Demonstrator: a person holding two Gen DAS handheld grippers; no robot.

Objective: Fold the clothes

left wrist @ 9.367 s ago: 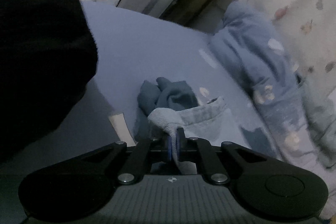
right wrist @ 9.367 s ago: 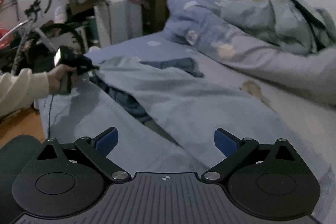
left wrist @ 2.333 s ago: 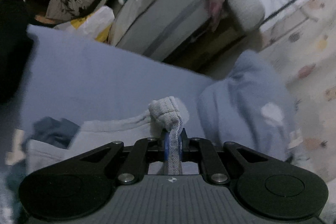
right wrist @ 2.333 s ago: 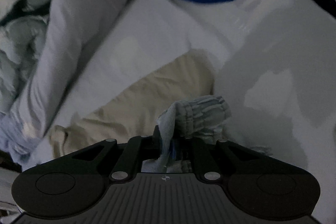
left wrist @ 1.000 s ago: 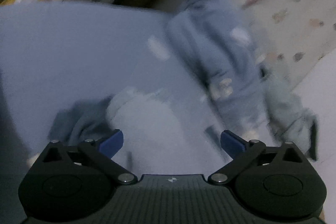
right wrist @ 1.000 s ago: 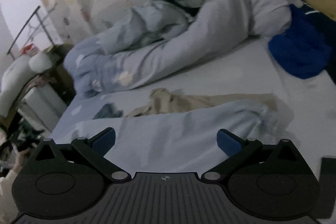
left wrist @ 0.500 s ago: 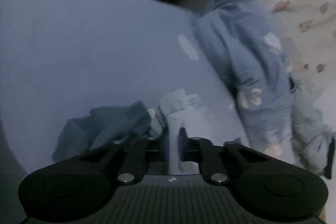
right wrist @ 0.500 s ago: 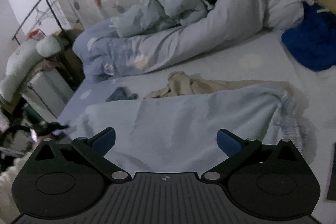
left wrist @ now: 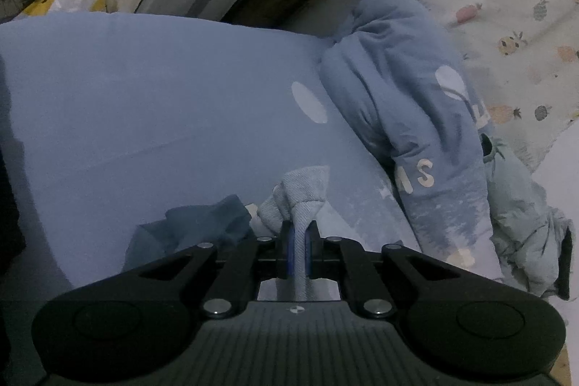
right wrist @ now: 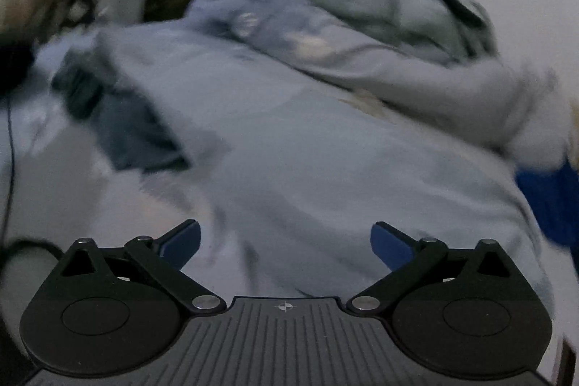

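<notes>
Now that the left claw (left wrist: 297, 250) has clamped the pale blue denim garment's (left wrist: 302, 190) corner, one end is secured.
Over its spread cloth on the light blue bed (left wrist: 144, 104), the right claw (right wrist: 286, 243), still empty, is closing.

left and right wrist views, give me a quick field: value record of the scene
setting: bed sheet, blue
left gripper: shut on a bunched corner of the light blue garment
right gripper: jaws closing, pads not yet pressing on the garment spread below them
dark blue cloth: crumpled left of the pinched corner
duvet: heaped along the far side
right view: motion-blurred
fold: not finished
</notes>
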